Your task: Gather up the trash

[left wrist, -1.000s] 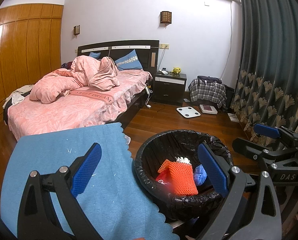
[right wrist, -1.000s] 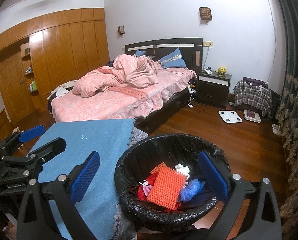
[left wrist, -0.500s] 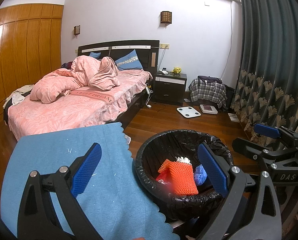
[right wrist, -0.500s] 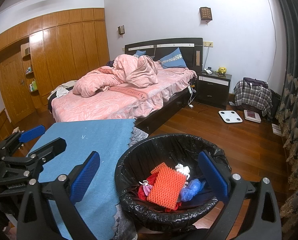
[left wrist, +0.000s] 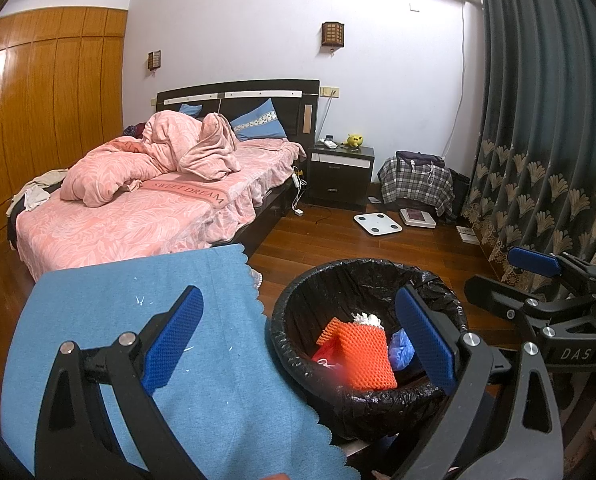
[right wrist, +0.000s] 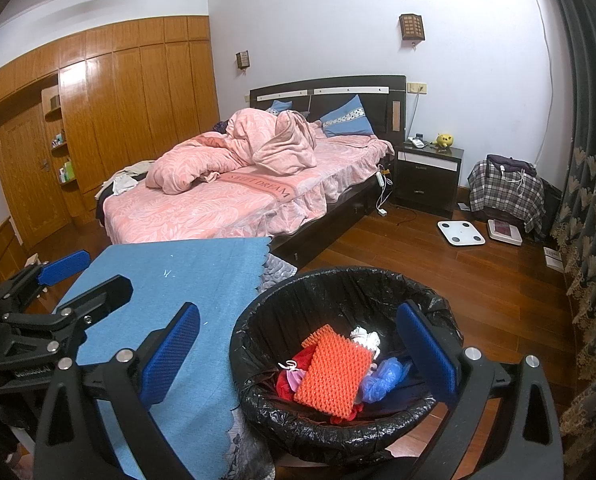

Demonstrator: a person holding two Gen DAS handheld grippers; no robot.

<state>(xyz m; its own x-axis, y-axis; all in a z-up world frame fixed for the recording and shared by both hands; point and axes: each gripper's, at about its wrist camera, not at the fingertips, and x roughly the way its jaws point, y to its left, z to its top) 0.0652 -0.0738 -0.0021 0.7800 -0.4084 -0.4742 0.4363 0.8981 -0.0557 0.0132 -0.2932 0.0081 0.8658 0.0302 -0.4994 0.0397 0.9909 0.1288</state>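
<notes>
A black-lined trash bin (left wrist: 437, 292) (right wrist: 337, 284) stands beside a table covered in blue cloth (left wrist: 118, 312) (right wrist: 186, 272). Inside lie an orange ridged sponge (left wrist: 363, 354) (right wrist: 333, 376), a white crumpled tissue (right wrist: 365, 338), a blue plastic scrap (right wrist: 381, 378) and red wrapping (right wrist: 288, 380). My left gripper (left wrist: 298, 336) hangs open over the cloth's edge and the bin, holding nothing. My right gripper (right wrist: 298, 350) is open above the bin, also empty. Each gripper shows in the other's view: the right gripper (left wrist: 537, 276) at the right, the left gripper (right wrist: 70, 276) at the left.
A bed with pink bedding (right wrist: 238, 200) fills the middle of the room, with a dark nightstand (right wrist: 427, 180) beside it. A white scale (right wrist: 460, 233) lies on the wooden floor. Dark curtains (left wrist: 545, 120) hang on the right. Wooden wardrobes (right wrist: 98, 120) line the left wall.
</notes>
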